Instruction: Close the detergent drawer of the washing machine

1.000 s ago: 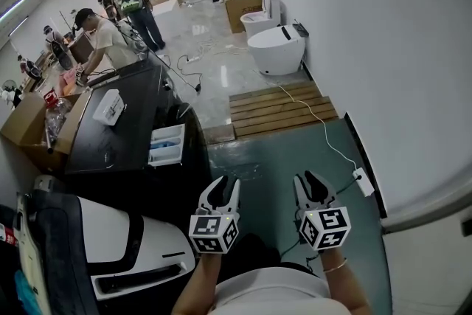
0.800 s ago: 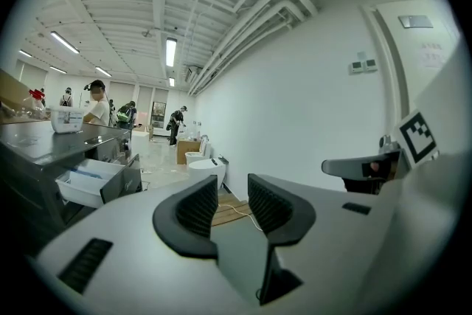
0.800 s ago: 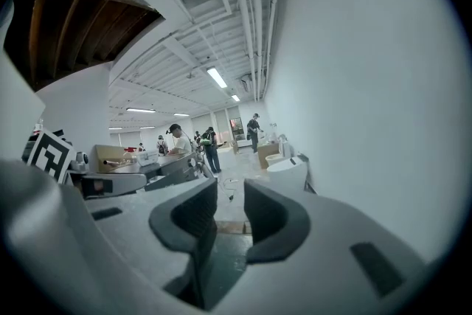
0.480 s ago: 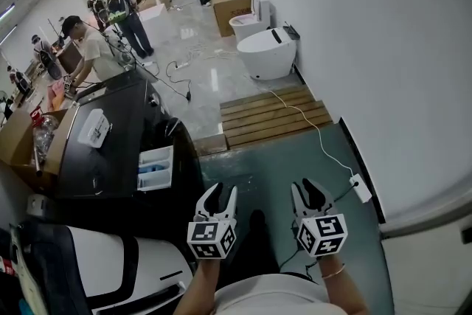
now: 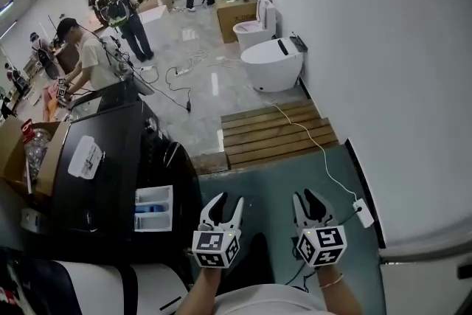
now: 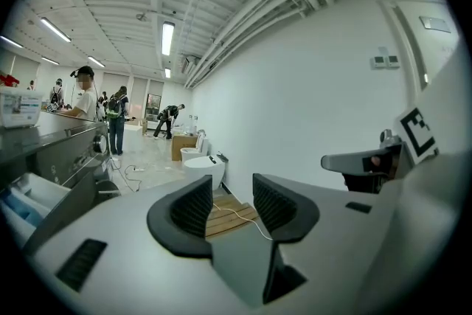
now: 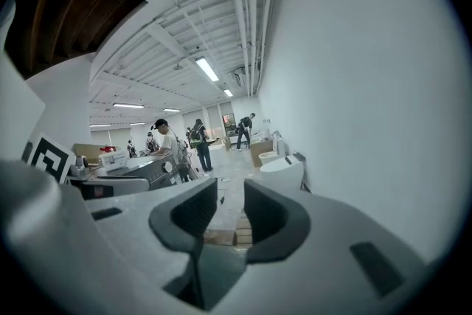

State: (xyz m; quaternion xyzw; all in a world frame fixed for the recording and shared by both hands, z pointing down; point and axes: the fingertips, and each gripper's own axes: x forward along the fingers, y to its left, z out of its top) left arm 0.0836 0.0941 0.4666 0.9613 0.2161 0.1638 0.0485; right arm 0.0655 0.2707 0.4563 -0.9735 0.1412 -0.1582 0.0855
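The left claw [image 5: 223,201] and right claw [image 5: 311,199] sit side by side, jaws apart and just opening, nothing between them. Just left of the left claw, the detergent drawer [image 5: 153,208] stands pulled out of the washing machine [image 5: 110,158]. Wooden slats [image 5: 276,130] lie farther ahead.

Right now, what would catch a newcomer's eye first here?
The detergent drawer stands pulled out of the dark washing machine at lower left. At bottom centre the left hand-held gripper and right hand-held gripper hang over the green floor; their jaws have just been opening, nothing between them. Beyond, a white toilet sits by the wall.
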